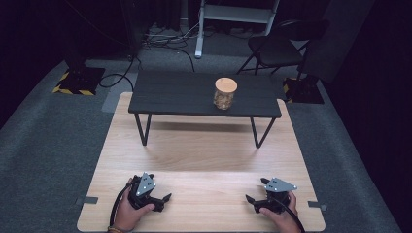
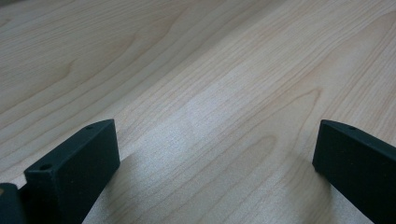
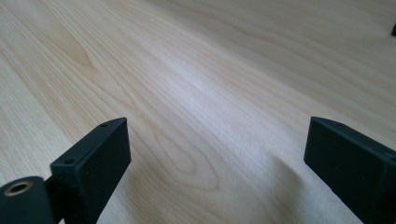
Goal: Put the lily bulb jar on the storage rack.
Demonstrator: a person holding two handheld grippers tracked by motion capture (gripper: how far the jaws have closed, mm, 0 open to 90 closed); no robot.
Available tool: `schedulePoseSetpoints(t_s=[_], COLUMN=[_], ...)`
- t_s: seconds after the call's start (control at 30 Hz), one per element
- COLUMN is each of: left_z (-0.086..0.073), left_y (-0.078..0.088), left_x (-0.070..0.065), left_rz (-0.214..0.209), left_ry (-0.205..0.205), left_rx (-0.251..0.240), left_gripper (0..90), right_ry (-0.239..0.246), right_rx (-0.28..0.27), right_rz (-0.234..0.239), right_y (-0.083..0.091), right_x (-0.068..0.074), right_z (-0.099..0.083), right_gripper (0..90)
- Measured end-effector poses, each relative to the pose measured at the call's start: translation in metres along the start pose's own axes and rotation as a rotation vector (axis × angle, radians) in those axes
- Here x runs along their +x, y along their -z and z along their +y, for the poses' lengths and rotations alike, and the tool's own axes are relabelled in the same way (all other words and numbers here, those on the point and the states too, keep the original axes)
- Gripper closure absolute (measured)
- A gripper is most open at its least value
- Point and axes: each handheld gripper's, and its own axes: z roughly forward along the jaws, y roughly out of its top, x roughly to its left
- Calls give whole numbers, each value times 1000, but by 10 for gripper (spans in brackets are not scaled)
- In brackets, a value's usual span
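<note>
Counting first: we see two grippers, two hands, one jar, one small dark table, one light wooden tabletop and one folding chair.

We hold the left gripper (image 1: 164, 200) in the left hand (image 1: 130, 208) near the front edge of the wooden tabletop (image 1: 204, 145), on its left side. Its grey three-cornered plate faces up, and its black jaws point inward toward the middle of the board. In the left gripper view the two jaws stand wide apart, released, with bare pale wood grain between them and nothing caught there.

We hold the right gripper (image 1: 250, 200) in the right hand (image 1: 284, 216) at the front right of the same board, well apart from the left one. It too carries a grey plate on top, and a cable trails back from it over the hand. In the right gripper view its jaws are likewise spread and released, with only wood grain between them.

The jar (image 1: 225, 93) is the one thing on the small dark table (image 1: 175, 94), which stands on thin black legs at the far end of the wooden tabletop. We see it upright, right of that table's middle, well apart from both grippers. Its body is clear glass with pale, lumpy contents that we cannot tell apart, and a round, flat, light wooden lid sits on top.

Behind the dark table, on the grey floor, stands the black folding chair (image 1: 277, 48).
</note>
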Motion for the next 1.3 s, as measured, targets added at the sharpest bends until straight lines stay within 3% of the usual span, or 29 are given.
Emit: schedulePoseSetpoints(t_s=[0.2, 0.37, 1.3], left_z=[0, 0, 0], left_y=[0, 0, 0], left_x=[0, 0, 0], left_rz=[0, 0, 0], left_ry=[0, 0, 0], left_rx=[0, 0, 0], left_gripper=[5, 5, 5], right_ry=[-30, -23, -29], right_rx=[-12, -78, -77], right_rz=[0, 7, -1], right_y=[2, 0, 0], right_x=[-2, -3, -2], right_z=[-12, -30, -30], right_gripper=[63, 25, 20])
